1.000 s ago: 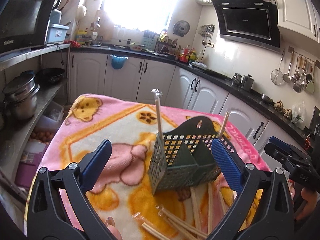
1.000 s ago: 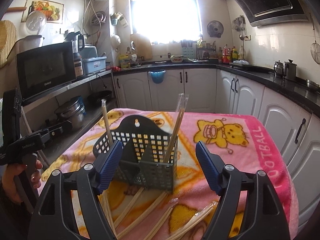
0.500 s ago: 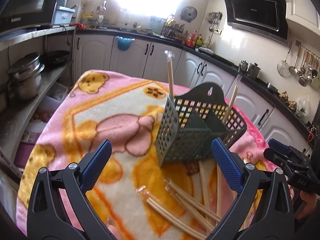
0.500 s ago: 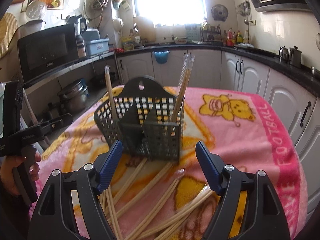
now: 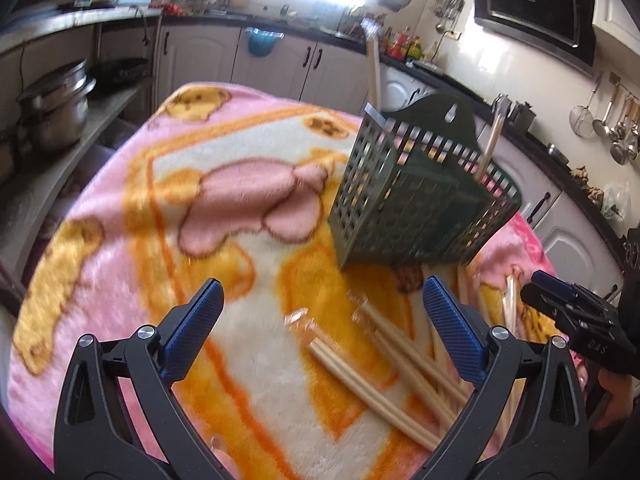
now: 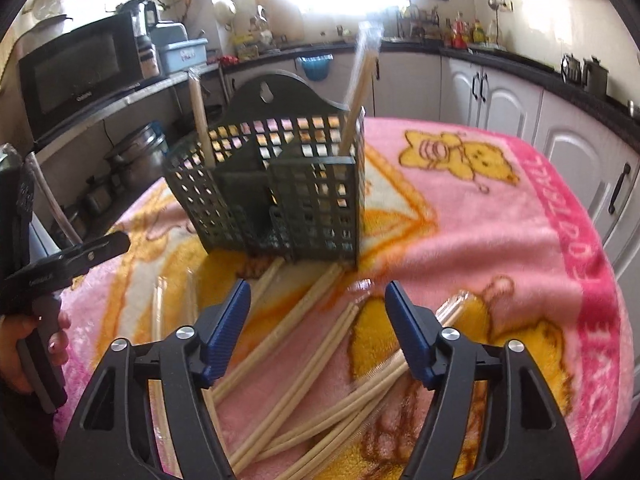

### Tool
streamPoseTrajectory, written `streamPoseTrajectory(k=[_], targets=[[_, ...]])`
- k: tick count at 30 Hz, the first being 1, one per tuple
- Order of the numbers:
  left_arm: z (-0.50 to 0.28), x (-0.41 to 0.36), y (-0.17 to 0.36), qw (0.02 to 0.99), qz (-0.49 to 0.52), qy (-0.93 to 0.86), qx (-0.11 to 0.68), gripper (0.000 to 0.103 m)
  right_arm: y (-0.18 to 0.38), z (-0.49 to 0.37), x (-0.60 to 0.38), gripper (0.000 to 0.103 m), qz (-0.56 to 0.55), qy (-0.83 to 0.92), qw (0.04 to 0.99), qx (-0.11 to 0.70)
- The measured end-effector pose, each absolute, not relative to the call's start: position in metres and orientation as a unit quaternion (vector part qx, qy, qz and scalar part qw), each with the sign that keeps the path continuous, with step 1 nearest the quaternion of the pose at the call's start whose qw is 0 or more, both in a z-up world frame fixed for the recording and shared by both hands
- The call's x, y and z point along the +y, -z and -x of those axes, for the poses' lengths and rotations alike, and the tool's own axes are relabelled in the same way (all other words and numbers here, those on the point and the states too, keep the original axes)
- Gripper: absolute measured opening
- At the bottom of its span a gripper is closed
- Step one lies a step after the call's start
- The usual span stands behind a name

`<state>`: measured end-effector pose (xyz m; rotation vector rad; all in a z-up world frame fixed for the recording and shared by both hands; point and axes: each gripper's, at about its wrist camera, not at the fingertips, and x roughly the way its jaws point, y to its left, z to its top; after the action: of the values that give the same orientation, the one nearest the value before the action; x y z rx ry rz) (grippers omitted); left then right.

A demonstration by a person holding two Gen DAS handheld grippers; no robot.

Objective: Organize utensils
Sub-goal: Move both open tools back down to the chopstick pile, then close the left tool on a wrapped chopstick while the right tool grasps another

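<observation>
Step in hand: I am bringing the right hand-held gripper [image 6: 316, 320] down toward the loose chopsticks [image 6: 312, 344]; its jaws have just been closing a little, with nothing pinched between them.
Left hand-held gripper [image 5: 320, 332]: hanging wide open and empty.
Doing it well: I am aiming at one wrapped pair and keeping the pads across it.
Chopsticks: pale, thin, lying crossed on the pink blanket [image 6: 500, 240] over the bench, just before the green basket [image 6: 280, 184], where a few are standing already.

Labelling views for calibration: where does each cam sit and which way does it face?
Left wrist: on the left gripper, looking down at the pink cartoon blanket; right gripper at right edge.
Right wrist: on the right gripper, over loose wrapped chopsticks; a hand at left edge.
Shared: dark green slotted plastic holder, window wall.
</observation>
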<state>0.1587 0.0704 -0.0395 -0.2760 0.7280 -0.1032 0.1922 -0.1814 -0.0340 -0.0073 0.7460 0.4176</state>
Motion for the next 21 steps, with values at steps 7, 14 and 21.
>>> streamPoseTrajectory(k=[7, 14, 21], targets=[[-0.164, 0.074, 0.070, 0.898, 0.168, 0.057, 0.402, 0.060, 0.052, -0.208, -0.181, 0.059, 0.004, -0.192, 0.898, 0.396], [-0.176, 0.075, 0.086, 0.885, 0.193, 0.061, 0.419, 0.044, 0.066, -0.226, -0.182, 0.053, -0.004, -0.184, 0.888, 0.422], [-0.183, 0.086, 0.091, 0.887, 0.194, 0.041, 0.416, 0.013, 0.077, -0.245, -0.184, 0.046, -0.024, -0.176, 0.877, 0.447]])
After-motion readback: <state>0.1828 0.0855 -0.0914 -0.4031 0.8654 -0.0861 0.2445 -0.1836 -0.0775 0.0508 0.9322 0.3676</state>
